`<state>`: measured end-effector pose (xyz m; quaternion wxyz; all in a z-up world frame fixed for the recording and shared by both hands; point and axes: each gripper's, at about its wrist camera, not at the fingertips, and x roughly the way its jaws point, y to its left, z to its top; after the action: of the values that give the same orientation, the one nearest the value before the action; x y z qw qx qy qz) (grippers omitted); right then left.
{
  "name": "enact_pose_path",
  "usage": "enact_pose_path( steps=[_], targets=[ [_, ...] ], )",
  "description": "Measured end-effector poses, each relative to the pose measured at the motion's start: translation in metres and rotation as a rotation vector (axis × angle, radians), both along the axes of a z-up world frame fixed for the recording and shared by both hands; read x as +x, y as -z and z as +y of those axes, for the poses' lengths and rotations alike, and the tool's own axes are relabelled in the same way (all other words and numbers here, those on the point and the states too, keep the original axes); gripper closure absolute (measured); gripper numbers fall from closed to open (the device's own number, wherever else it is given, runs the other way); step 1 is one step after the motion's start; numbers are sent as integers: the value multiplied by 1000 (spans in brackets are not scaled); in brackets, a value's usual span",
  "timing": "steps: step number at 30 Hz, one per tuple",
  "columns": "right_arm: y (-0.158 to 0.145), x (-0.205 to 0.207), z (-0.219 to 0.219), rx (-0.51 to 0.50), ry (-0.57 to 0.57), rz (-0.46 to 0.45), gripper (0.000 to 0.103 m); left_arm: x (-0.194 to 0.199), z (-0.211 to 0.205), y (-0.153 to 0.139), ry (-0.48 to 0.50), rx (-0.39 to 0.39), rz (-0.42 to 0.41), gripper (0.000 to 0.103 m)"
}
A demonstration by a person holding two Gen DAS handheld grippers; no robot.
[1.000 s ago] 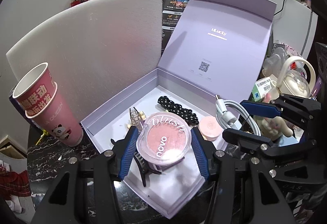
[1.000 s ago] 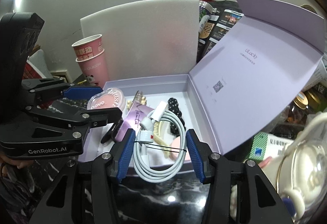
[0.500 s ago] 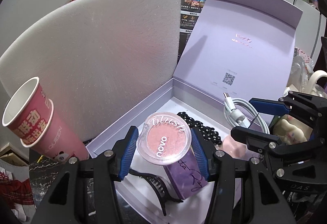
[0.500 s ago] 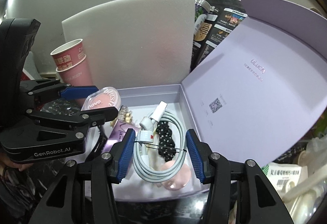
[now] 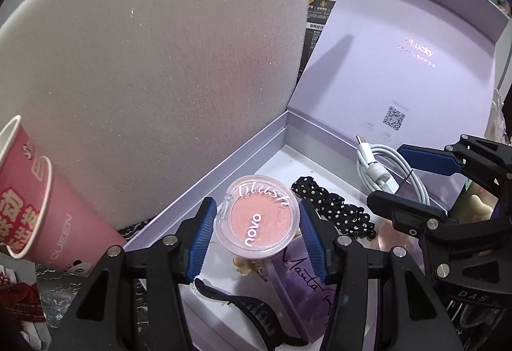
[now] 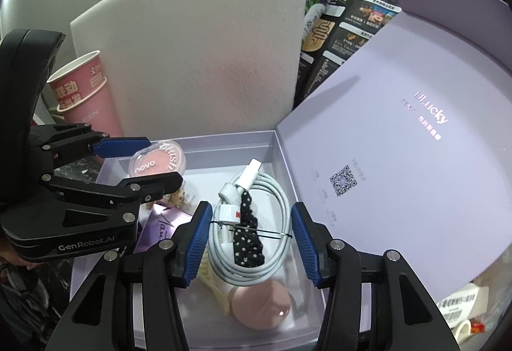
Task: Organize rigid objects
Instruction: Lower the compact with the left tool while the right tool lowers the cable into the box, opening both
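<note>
My left tongs (image 5: 254, 219) clamp the blush (image 5: 257, 215) over the box's (image 5: 243, 146) far-left corner. My right tongs (image 6: 251, 232) pinch the cable (image 6: 252, 223) coil, its long axis running toward the back wall, above the scrunchie (image 6: 246, 232). Floor lies straight below both.

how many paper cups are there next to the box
2: pink paper cups, stacked one inside the other, standing left of the open lilac box in front of the white foam sheet. More could be nested inside, out of sight.
</note>
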<state>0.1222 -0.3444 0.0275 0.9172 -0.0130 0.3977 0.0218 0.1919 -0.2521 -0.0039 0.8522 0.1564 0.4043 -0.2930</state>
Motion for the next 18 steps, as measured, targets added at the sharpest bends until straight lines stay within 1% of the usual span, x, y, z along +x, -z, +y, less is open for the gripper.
enact_pose_path(
  steps=[3,8,13,16,18],
  targets=[
    [6,6,-1,-3,5,19,52,6,-5,9,3,9,32,51],
    [16,15,-2,-2,7,51,52,10,-11,17,-9,27,41,51],
    [26,20,-4,-1,15,86,52,12,-12,20,-33,20,35,51],
    [29,24,-3,-12,8,86,52,12,-13,21,-32,19,30,51],
    [30,25,-2,-8,7,96,51,8,-7,17,-35,20,35,51]
  ],
)
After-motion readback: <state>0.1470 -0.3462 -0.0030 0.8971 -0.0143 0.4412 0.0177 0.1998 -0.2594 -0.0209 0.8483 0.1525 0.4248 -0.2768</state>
